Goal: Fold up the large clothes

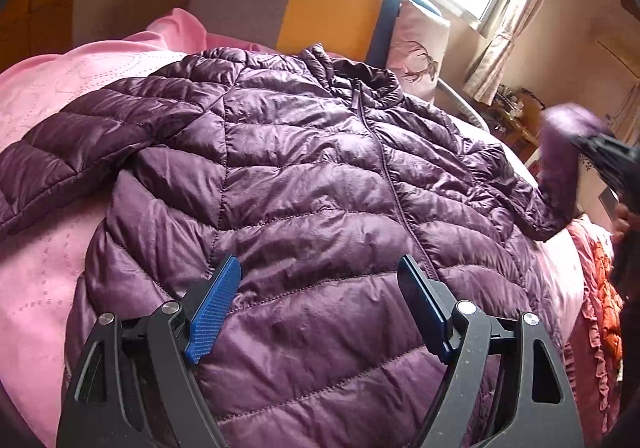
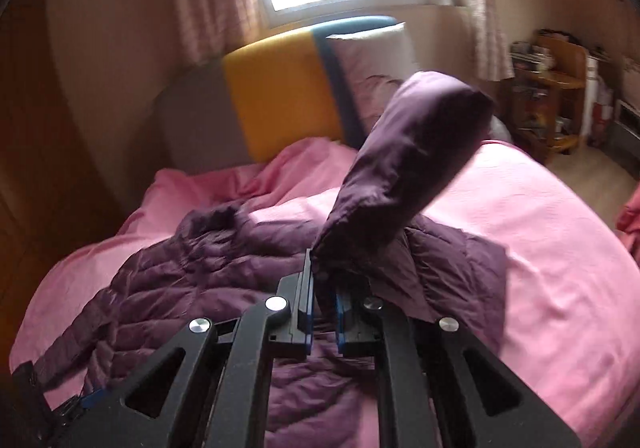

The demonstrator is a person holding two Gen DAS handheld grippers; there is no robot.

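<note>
the purple puffer jacket (image 1: 304,183) lies front-up, zipped, across the pink bedspread (image 1: 44,272). the left tool (image 1: 320,280) hovers wide apart over its lower front, gripping nothing. the right tool (image 2: 323,280) is clamped on one sleeve's cuff (image 2: 400,183), lifting it off the bed.

Glossy quilted nylon jacket (image 1: 304,175)

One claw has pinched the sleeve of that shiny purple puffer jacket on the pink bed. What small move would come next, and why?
Probably carry the sleeve inward and lay it across the purple quilted puffer jacket. The right gripper is shut on the cuff and the sleeve is lifted clear of the pink bedspread, while the jacket's body lies spread flat. The left gripper hangs open over the hem, free to steady it.
</note>
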